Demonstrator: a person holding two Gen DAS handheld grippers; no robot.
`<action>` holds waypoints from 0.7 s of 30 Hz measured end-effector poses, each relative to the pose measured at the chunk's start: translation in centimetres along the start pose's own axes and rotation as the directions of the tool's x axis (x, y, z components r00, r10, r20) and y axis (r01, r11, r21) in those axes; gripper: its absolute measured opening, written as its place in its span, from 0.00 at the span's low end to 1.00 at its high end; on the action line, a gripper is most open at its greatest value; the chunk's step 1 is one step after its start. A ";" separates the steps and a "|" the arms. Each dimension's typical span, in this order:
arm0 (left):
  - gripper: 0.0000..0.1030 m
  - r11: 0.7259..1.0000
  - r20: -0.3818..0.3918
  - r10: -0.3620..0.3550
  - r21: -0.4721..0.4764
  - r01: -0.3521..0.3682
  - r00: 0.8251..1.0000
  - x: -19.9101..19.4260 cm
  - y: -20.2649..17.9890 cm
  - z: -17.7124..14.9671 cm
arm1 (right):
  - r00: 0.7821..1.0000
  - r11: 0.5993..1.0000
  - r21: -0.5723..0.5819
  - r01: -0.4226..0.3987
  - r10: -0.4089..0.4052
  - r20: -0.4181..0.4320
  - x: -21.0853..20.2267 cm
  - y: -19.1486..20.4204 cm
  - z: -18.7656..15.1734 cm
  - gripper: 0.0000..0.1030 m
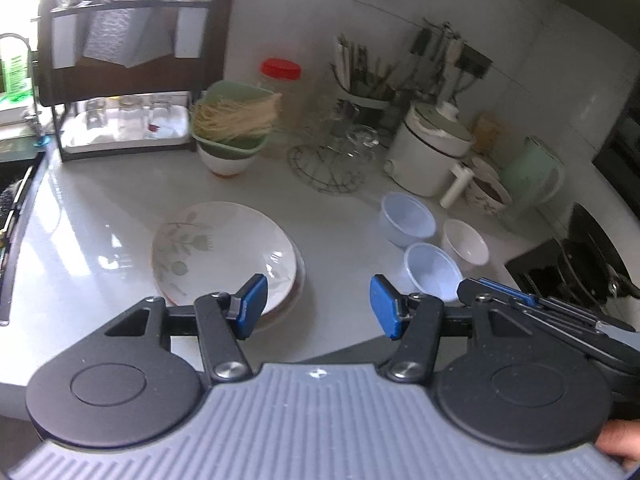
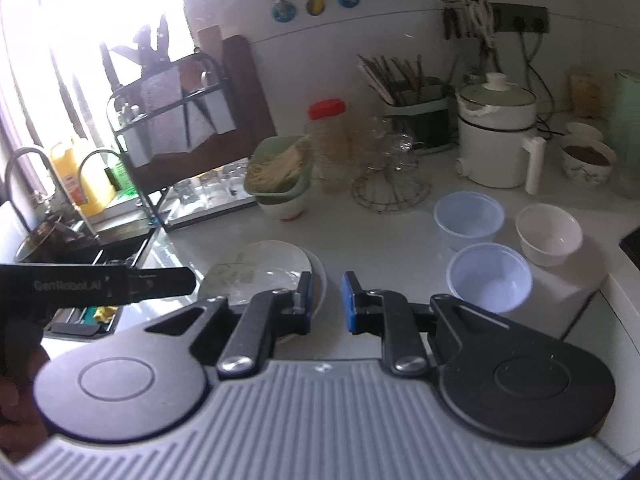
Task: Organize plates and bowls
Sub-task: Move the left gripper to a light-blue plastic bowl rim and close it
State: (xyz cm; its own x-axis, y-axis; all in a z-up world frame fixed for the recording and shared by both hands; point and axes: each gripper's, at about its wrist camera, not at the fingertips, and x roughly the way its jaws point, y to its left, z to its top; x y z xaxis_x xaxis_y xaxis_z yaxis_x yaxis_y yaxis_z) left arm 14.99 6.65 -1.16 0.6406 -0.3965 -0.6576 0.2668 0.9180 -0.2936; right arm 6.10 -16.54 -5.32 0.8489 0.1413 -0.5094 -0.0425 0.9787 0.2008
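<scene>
Two stacked plates (image 1: 224, 252) are seen on the white desk (image 1: 100, 220), the top one printed with a leaf pattern and holding nothing. Three small bowls are grouped to their right, well apart from the plates: a far blue bowl (image 1: 406, 218), a near blue bowl (image 1: 432, 270) and a white bowl (image 1: 466, 242), all seen empty. Behind the plates, a green basket (image 1: 232, 120) filled with dry noodles is set in a white bowl. A red-capped jar (image 1: 282, 84) is placed beside it, its contents blurred. A wire stand (image 1: 332, 164) with glasses, a chopstick holder (image 1: 362, 76) and a white lidded pot (image 1: 430, 152) are lined up further right; a patterned bowl (image 2: 586, 160) with something dark inside is seen past the pot. Glasses are kept on the lower tray of a black rack (image 1: 120, 120).

The left tongs (image 1: 319, 306) are held spread wide above the desk, gripping nothing, the left pad over the plates' rim. The right tongs (image 2: 327, 302) are held slightly apart, also gripping nothing, between the plates and the near blue bowl.
</scene>
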 end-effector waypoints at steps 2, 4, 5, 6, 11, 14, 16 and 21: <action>0.61 1.000 -0.014 -0.005 0.006 0.005 1.000 0.5 -0.2 -0.1 | 1.000 1.000 0.007 0.030 -0.030 -0.002 -0.1 -0.3 -0.3 0.19; 0.61 1.000 -0.033 -0.020 0.011 0.020 0.999 1.3 -0.4 -0.2 | 0.999 0.998 0.036 0.047 -0.046 -0.012 0.0 -0.9 -0.6 0.19; 0.61 0.999 -0.040 -0.025 0.019 0.026 0.999 1.9 -0.6 -0.3 | 0.998 0.997 0.046 0.055 -0.055 -0.015 0.1 -1.3 -0.8 0.19; 0.61 0.999 -0.044 -0.026 0.027 0.028 0.999 2.5 -0.8 -0.2 | 0.998 0.997 0.048 0.068 -0.067 -0.016 0.1 -1.7 -1.0 0.19; 0.61 0.998 -0.081 -0.034 0.050 0.038 0.996 6.4 -2.2 0.0 | 0.993 0.991 0.059 0.117 -0.116 -0.021 0.5 -4.3 -1.8 0.19; 0.61 0.997 -0.107 -0.034 0.061 0.041 0.994 8.5 -3.2 0.4 | 0.988 0.986 0.067 0.155 -0.153 -0.030 1.1 -6.1 -1.7 0.19; 0.62 0.997 -0.118 -0.041 0.063 0.048 0.992 9.8 -3.9 0.9 | 0.986 0.984 0.074 0.165 -0.163 -0.035 1.5 -7.2 -1.4 0.21; 0.76 0.996 -0.160 -0.040 0.071 0.052 0.986 13.7 -5.4 2.2 | 0.979 0.974 0.107 0.200 -0.196 -0.048 3.5 -10.4 -0.5 0.59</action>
State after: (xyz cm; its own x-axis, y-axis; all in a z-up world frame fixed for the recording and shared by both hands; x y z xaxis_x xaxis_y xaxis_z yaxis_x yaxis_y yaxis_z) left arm 23.91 -3.67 -7.00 0.5056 -0.4299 -0.7480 0.3501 0.8947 -0.2776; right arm 9.25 -26.18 -9.57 0.8143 -0.0465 -0.5786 0.1853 0.9655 0.1831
